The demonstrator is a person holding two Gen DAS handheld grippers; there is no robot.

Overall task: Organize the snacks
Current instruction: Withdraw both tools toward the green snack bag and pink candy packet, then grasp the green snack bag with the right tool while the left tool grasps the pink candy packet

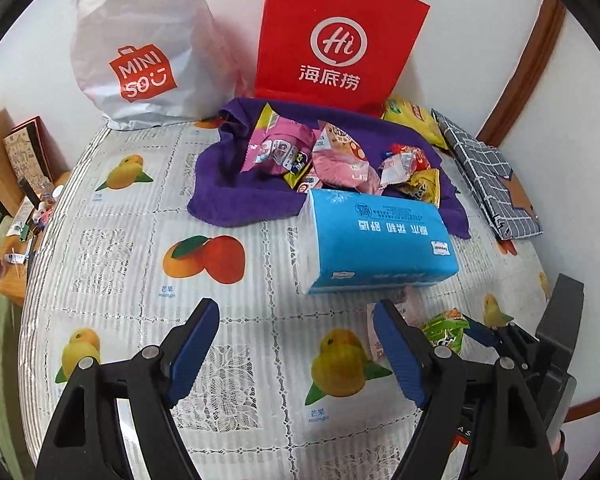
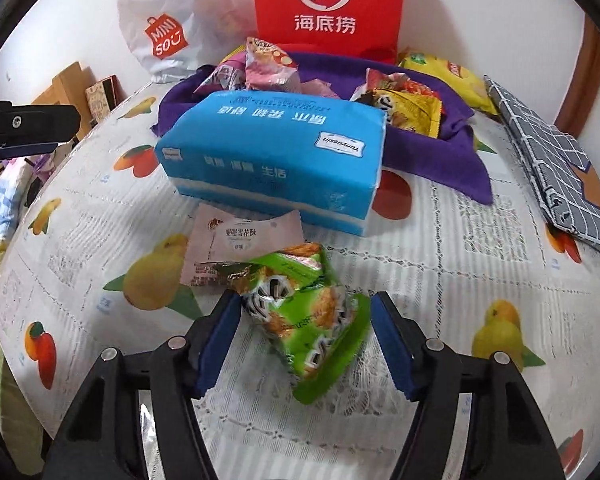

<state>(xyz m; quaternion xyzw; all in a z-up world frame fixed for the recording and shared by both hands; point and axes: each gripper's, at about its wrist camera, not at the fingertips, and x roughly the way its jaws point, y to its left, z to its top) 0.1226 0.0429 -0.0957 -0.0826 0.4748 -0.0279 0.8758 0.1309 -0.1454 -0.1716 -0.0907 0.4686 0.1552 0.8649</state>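
A green snack packet [image 2: 306, 320] lies on the table between the fingers of my right gripper [image 2: 304, 320], whose jaws stand open around it, each side close to the packet. It also shows in the left wrist view [image 1: 446, 330]. A pale pink snack packet [image 2: 240, 248] lies flat just beyond it. A purple cloth [image 1: 236, 196] at the back holds several snack packets [image 1: 340, 152]. A yellow snack bag [image 2: 448, 74] lies by the cloth. My left gripper [image 1: 296, 344] is open and empty above bare tablecloth, left of the right gripper [image 1: 512, 344].
A blue tissue pack [image 2: 272, 152] lies between the cloth and the near packets. A red paper bag [image 1: 336, 40] and a white Miniso bag [image 1: 140, 52] stand against the wall. A grey checked pouch [image 2: 556, 160] lies at the right. The table edge [image 1: 32, 280] drops off left.
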